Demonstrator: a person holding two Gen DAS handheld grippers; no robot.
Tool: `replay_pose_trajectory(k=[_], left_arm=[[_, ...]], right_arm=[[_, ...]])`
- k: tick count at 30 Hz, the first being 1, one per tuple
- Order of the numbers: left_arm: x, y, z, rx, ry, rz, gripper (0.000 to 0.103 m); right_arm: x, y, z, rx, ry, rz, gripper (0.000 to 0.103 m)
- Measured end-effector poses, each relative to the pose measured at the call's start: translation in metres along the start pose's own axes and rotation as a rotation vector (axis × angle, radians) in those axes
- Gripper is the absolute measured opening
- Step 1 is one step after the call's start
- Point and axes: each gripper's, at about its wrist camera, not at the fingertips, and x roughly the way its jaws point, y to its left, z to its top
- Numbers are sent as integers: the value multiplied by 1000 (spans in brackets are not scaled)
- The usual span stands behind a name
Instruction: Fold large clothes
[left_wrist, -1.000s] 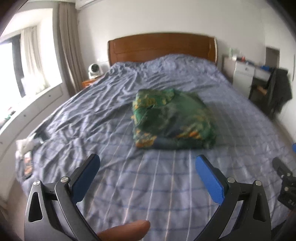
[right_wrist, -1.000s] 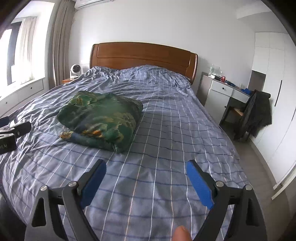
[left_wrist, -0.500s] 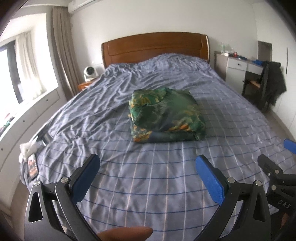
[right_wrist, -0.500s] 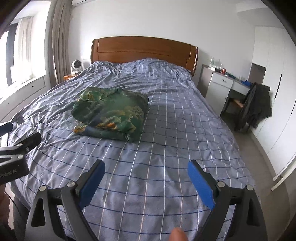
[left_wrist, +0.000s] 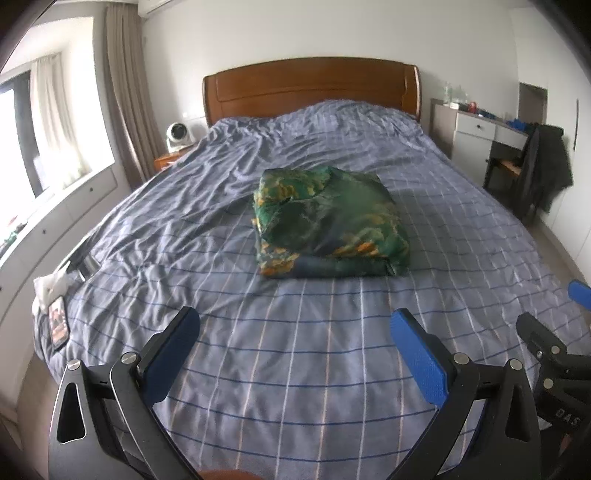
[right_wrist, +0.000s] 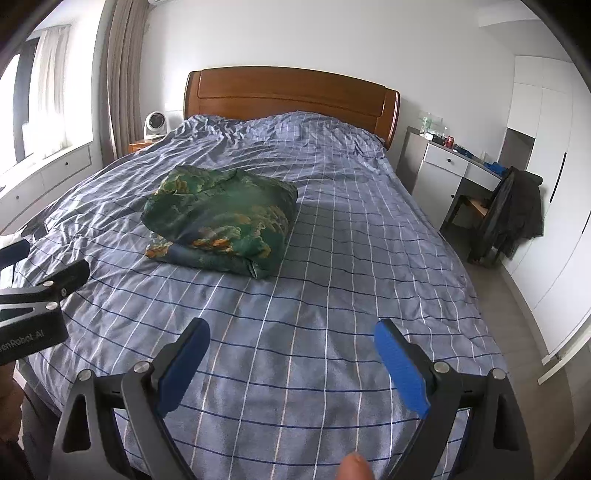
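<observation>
The green garment (left_wrist: 330, 225) lies folded in a puffy bundle in the middle of the bed (left_wrist: 295, 369), far from both grippers. It looks soft and floppy, and its cloth looks a bit shiny, so it may be slippery. It is big, so it is likely light but bulky, and it would sag if picked up by 1 spot. The best places to take hold look like the 2 near corners of the bundle, 1 for each gripper, pinching through all the layers so none slip out.

The left gripper (left_wrist: 295, 341) has its blue pads wide apart, with nothing between them. The right gripper (right_wrist: 291, 354) is the same, wide apart and holding nothing. Both hang over the near end of the bed.

The left view shows a phone (left_wrist: 58, 325) and a white cloth (left_wrist: 50, 286) at the left edge of the bed. The right view shows more of the white wardrobe (right_wrist: 550, 221) and the floor on the right. Both show the chair with a dark coat (right_wrist: 517, 214).
</observation>
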Motion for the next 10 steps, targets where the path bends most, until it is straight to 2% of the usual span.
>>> replay_pose_trajectory(k=[10], left_arm=[[-8,0,-3,-4,-44,14,102]], right_arm=[[1,-4,-2,16,1,7,92]])
